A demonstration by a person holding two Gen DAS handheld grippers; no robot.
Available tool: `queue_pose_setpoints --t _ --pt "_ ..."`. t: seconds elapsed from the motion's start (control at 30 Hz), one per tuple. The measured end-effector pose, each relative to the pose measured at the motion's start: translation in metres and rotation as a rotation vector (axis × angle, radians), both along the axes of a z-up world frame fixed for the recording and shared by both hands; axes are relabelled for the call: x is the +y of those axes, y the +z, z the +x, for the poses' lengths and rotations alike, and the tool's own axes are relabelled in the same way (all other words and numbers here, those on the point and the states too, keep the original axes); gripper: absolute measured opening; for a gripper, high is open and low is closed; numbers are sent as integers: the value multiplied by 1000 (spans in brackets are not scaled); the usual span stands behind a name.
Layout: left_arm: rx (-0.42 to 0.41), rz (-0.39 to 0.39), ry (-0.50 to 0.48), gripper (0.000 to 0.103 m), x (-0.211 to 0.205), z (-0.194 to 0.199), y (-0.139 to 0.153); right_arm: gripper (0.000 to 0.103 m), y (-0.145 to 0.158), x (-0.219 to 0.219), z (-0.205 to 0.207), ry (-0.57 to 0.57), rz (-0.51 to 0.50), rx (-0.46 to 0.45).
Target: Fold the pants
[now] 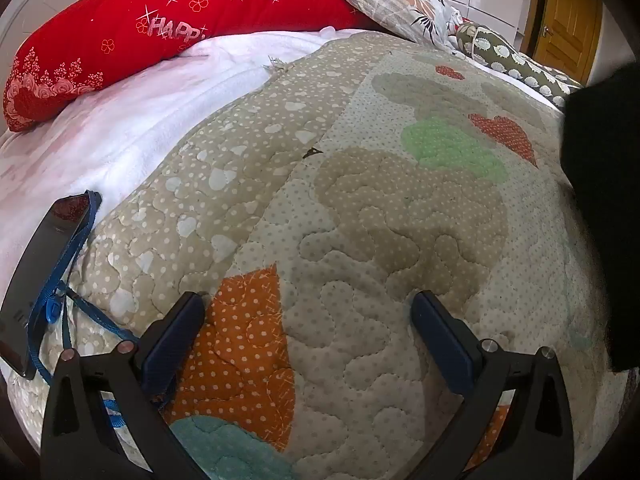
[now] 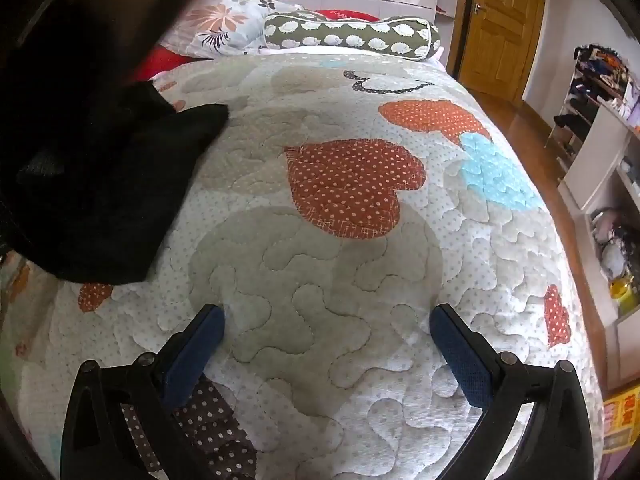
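Pants (image 2: 100, 184) are seen as a dark heap on the quilt (image 2: 320, 248), lying to the left in the right wrist view and showing only as a black edge at the far right of the left wrist view. No neat fold can be made out in the heap, and its upper part is lost in shadow, so the folding is judged to be at or near its start, with grasping, spreading and every fold left to do. Nearest the cameras, the left hand-held gripper (image 1: 308, 312) is held with its fingers wide apart over an orange patch, nothing between them; whether the tips touch the quilt cannot be told. The right hand-held gripper (image 2: 326, 324) is likewise spread wide and empty, above bare quilt and beside the heap, apart from it. To the left, a phone (image 1: 44, 276) with a blue strap (image 1: 60, 296) is seen at the quilt's edge. Farther back, a red pillow (image 1: 120, 36) and floral pillows lie at the head of the bed.
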State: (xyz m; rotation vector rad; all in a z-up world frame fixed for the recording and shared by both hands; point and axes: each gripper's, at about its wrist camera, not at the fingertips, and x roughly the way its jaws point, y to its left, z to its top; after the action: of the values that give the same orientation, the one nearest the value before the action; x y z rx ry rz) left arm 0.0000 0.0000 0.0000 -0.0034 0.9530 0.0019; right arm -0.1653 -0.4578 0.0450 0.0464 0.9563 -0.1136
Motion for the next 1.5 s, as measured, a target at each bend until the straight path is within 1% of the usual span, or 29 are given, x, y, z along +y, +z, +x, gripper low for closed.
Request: queue_pose_setpoints --t 0.2,0.93,1.03,1.07,1.13,1.23,1.33,1.43,1.5 --pt "0 0 0 103 0 0 0 102 -1 3 0 -2 -19 -4" --pt "-3 4 0 103 1 0 -1 102 0 3 0 -8 -21 -7" --pt "25 15 -8 103 -1 1 2 102 0 3 0 -8 -20 -7" --pt "60 19 -18 103 -2 2 3 102 0 2 1 -8 -21 -7" --pt "93 8 -9 103 -2 1 8 102 0 3 1 -8 -21 -7" --pt "37 -7 21 103 -2 -17 21 102 0 2 1 -8 -21 -8" --pt "-53 -6 27 103 -7 -38 37 102 2 6 0 -8 -34 -5" --pt "-131 -23 7 103 -13 -57 55 103 5 7 1 -21 -24 5" --pt "-175 -9 -16 103 -21 -66 66 103 14 9 -3 -42 -17 -10"
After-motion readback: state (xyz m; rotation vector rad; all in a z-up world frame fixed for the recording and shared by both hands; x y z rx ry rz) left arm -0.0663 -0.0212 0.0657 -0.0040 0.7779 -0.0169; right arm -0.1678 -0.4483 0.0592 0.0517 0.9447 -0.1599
